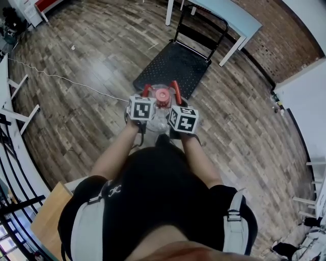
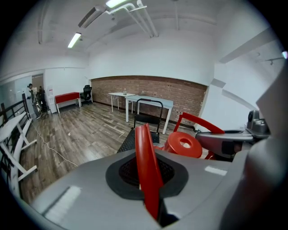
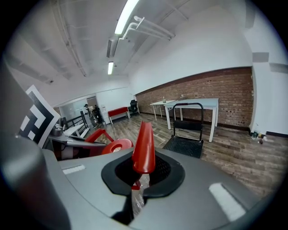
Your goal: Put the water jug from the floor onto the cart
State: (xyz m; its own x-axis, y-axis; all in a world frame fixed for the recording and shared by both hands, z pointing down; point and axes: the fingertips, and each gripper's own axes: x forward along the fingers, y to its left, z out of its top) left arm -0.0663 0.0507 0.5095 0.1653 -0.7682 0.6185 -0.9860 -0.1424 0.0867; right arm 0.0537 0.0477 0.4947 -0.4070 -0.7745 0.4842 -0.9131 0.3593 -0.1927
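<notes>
The clear water jug (image 1: 161, 118) with a red cap (image 1: 163, 95) hangs above the wood floor, just short of the black cart (image 1: 173, 63). My left gripper (image 1: 146, 93) is shut on the jug's left red handle (image 2: 146, 166). My right gripper (image 1: 175, 90) is shut on the right red handle (image 3: 145, 143). In the left gripper view the cap (image 2: 184, 144) sits to the right of the jaws and the cart (image 2: 135, 137) lies beyond. In the right gripper view the cap (image 3: 116, 146) is to the left and the cart (image 3: 184, 146) ahead. The jug's body is mostly hidden by the grippers.
The cart's upright push handle (image 1: 204, 20) stands at its far end, by a white table (image 1: 229, 15) and a brick wall (image 1: 285, 46). A thin cable (image 1: 61, 77) crosses the floor at left. White frames and a dark railing (image 1: 12, 168) line the left side.
</notes>
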